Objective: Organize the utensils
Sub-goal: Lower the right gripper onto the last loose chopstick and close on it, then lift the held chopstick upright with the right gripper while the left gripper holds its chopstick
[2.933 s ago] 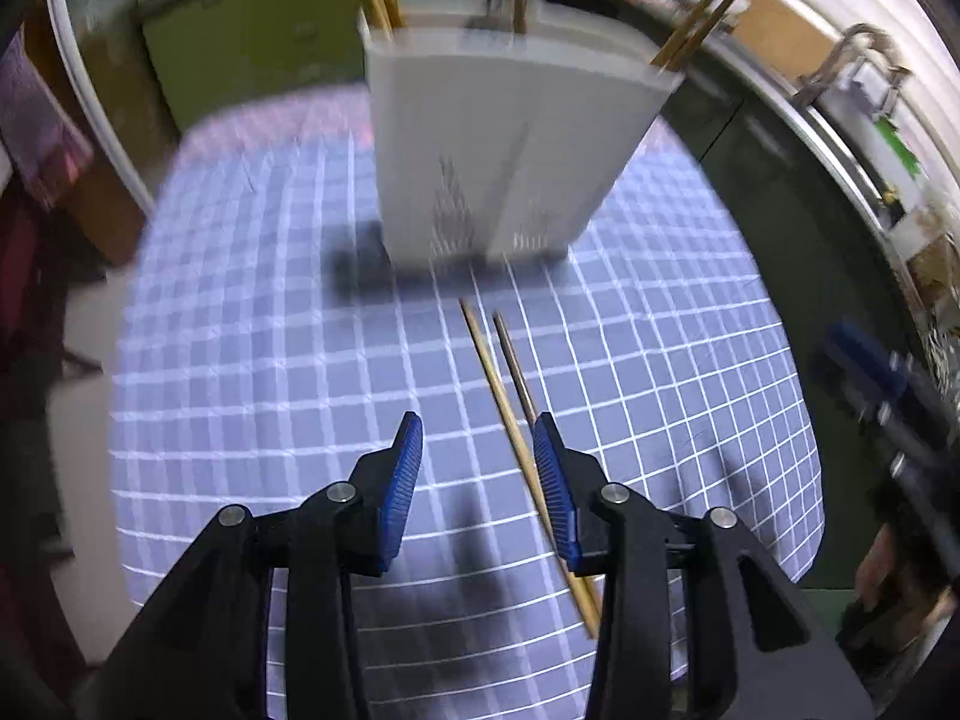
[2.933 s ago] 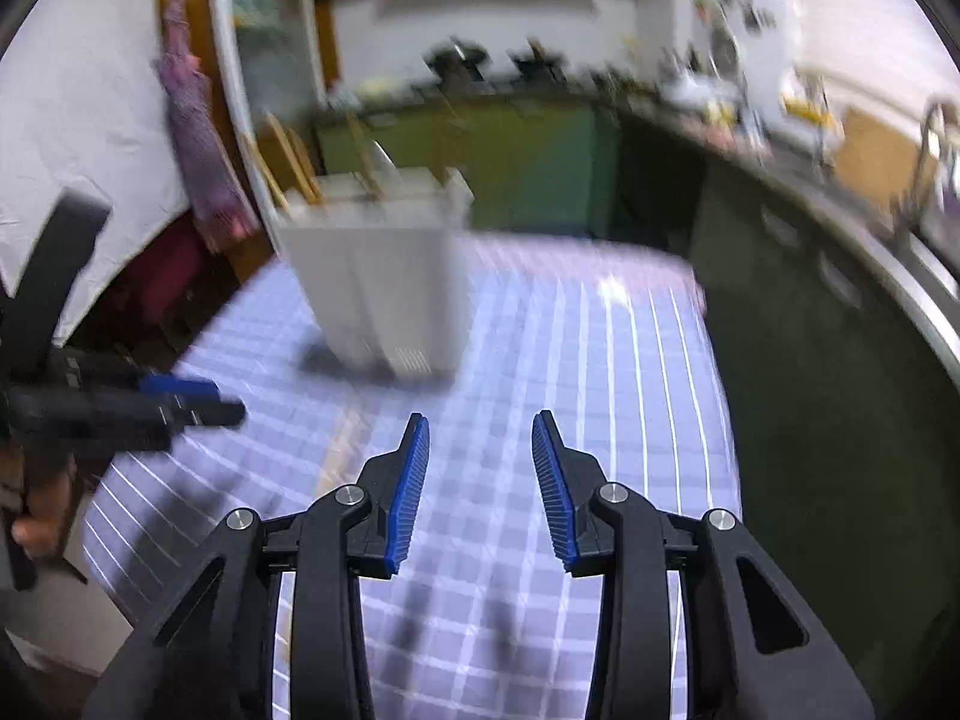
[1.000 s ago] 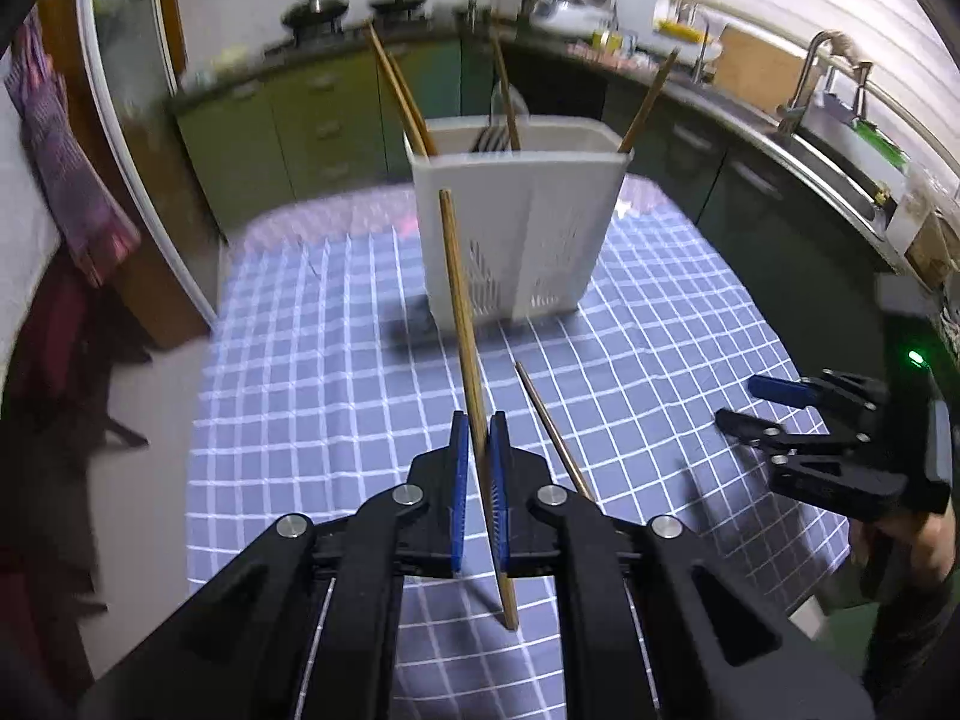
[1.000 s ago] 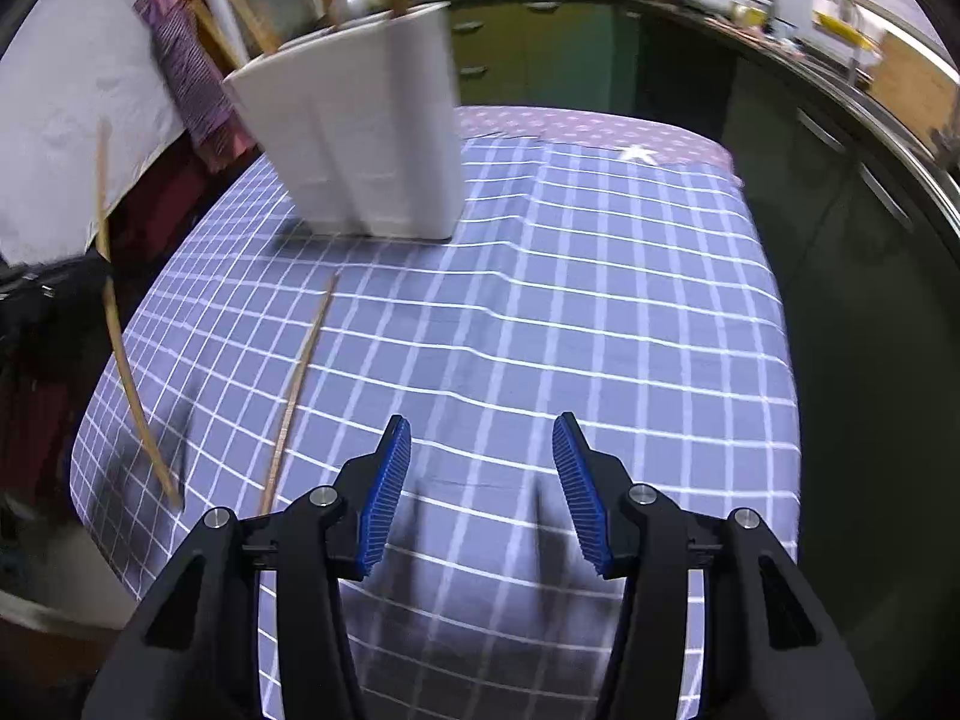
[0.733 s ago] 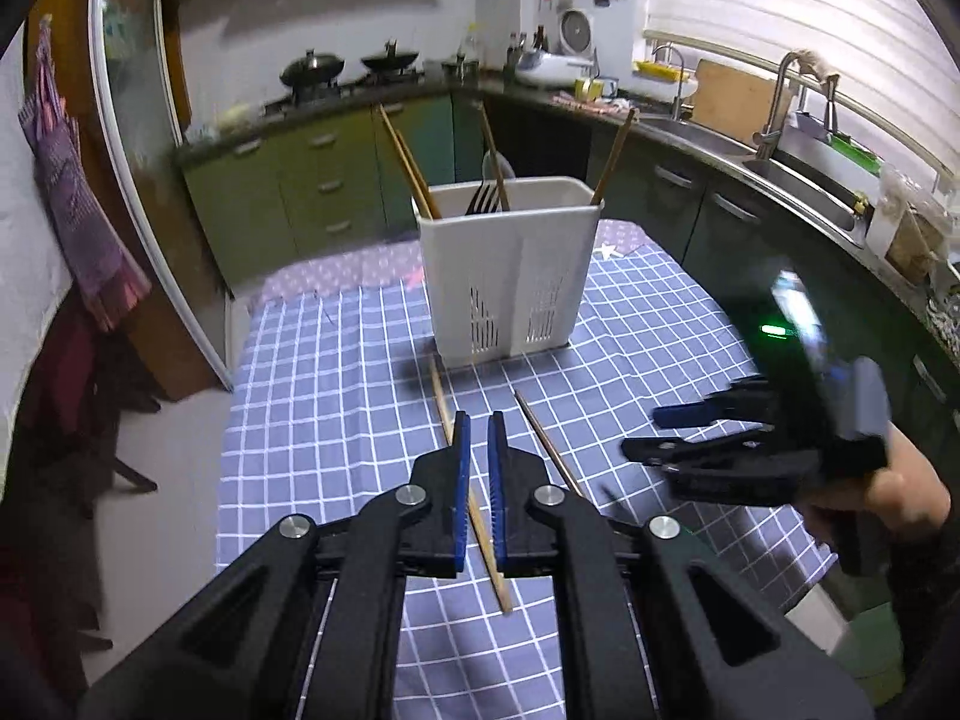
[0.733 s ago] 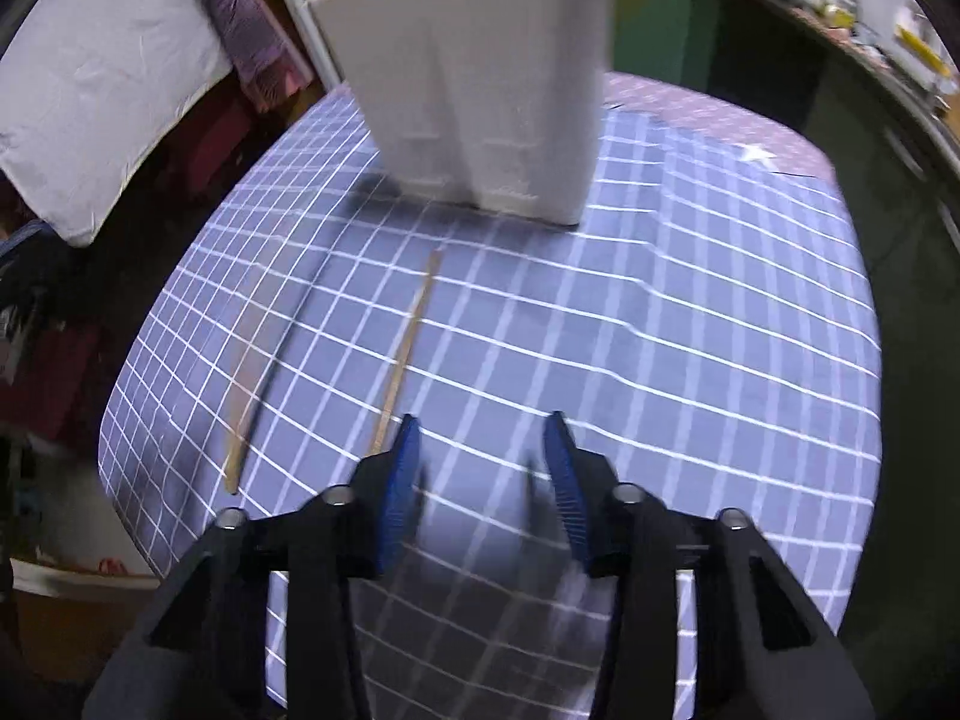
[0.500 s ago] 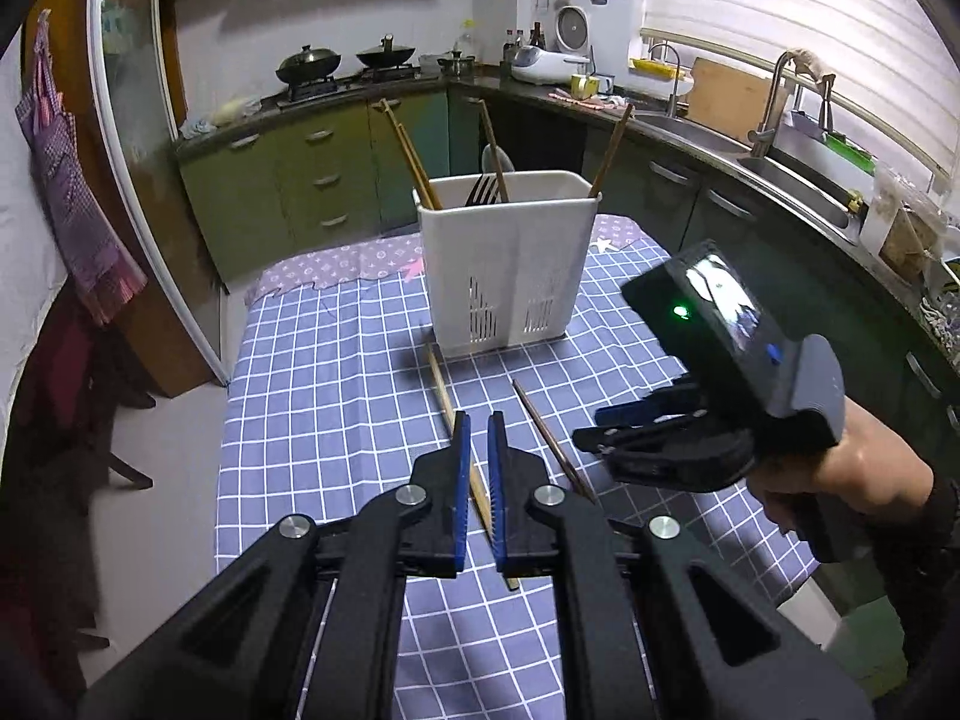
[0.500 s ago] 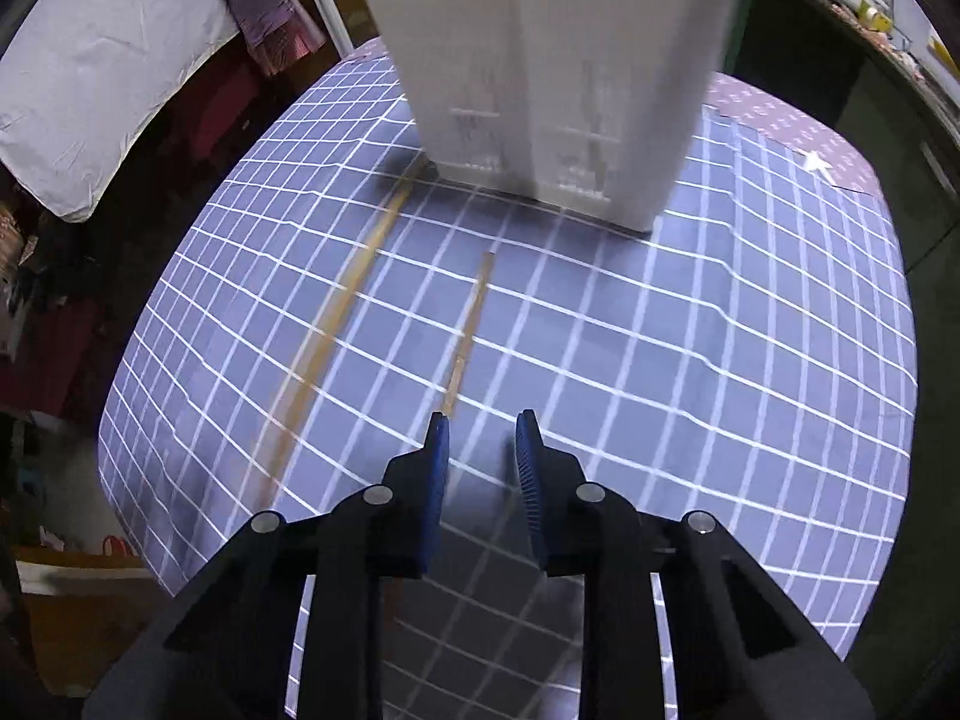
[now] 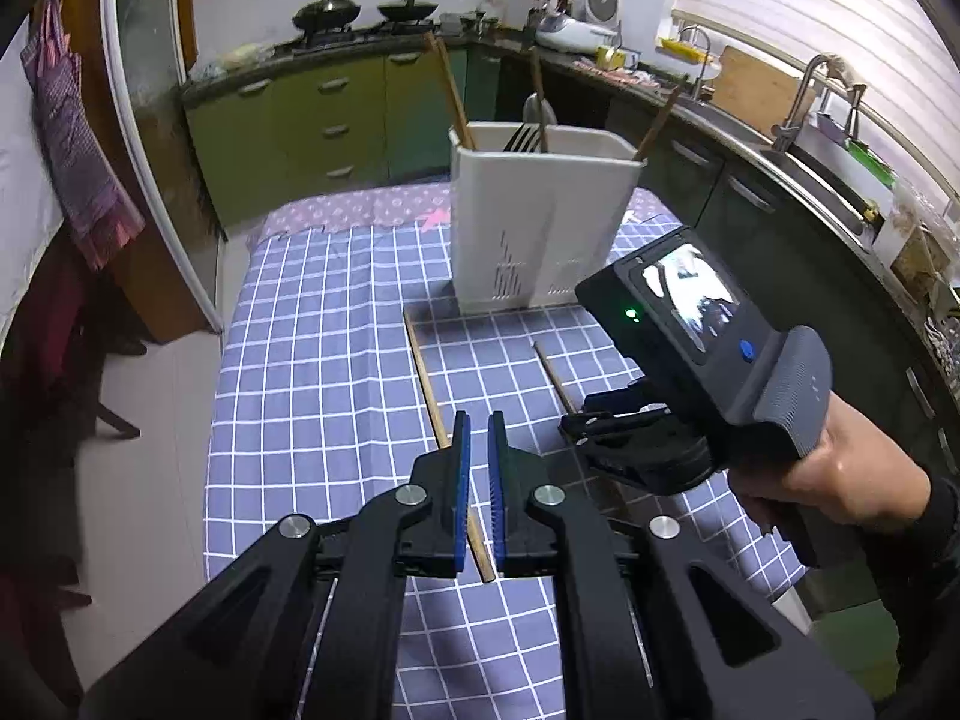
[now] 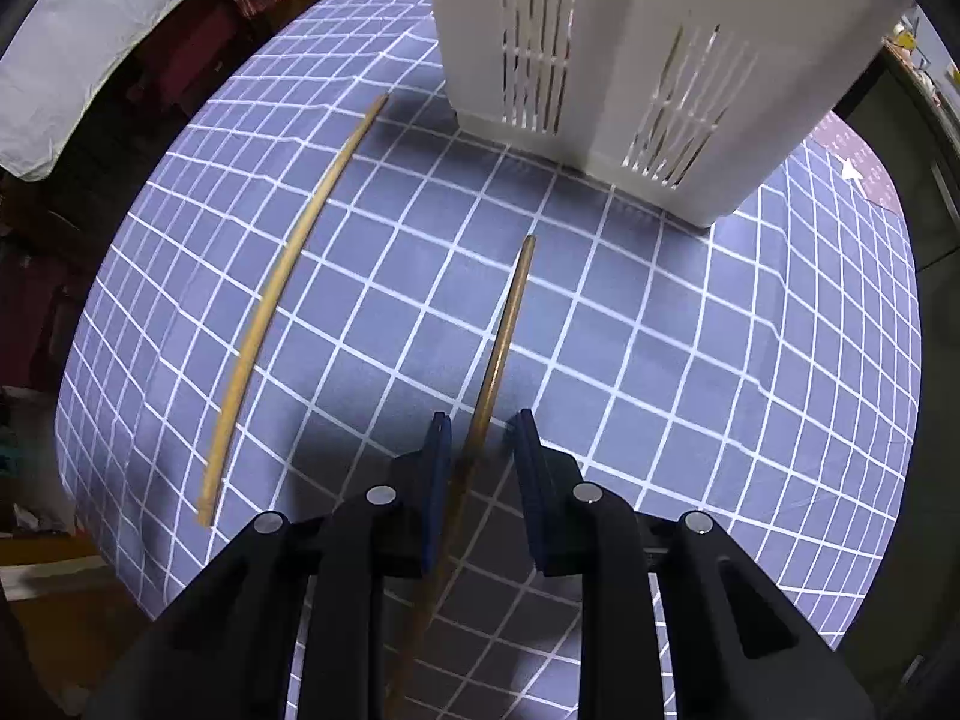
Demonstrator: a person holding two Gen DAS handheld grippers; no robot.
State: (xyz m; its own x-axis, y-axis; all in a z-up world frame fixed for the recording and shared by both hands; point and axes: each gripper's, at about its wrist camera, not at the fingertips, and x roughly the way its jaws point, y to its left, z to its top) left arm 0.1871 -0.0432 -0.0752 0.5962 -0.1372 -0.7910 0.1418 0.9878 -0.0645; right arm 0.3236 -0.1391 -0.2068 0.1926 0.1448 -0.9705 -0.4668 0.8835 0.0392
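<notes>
A white slotted utensil holder (image 9: 543, 213) stands on the checked blue tablecloth (image 9: 324, 360) and holds chopsticks and a fork. Two wooden chopsticks lie on the cloth in front of it. My left gripper (image 9: 478, 438) is nearly shut and empty, raised above the lighter chopstick (image 9: 429, 384). My right gripper (image 10: 480, 438) is low over the cloth, part open, its fingers astride the darker chopstick (image 10: 503, 330) without clamping it. The lighter chopstick (image 10: 288, 276) lies to its left, and the holder (image 10: 630, 60) stands just ahead. The right gripper also shows in the left wrist view (image 9: 624, 426).
The table's near and left edges drop to the floor. Green kitchen cabinets (image 9: 312, 114) and a counter with a sink (image 9: 822, 138) run behind and to the right. A cloth (image 9: 72, 150) hangs at the left.
My left gripper let go of the lighter chopstick, which now lies on the cloth, and drew back. My right gripper came down over the darker chopstick and narrowed around it.
</notes>
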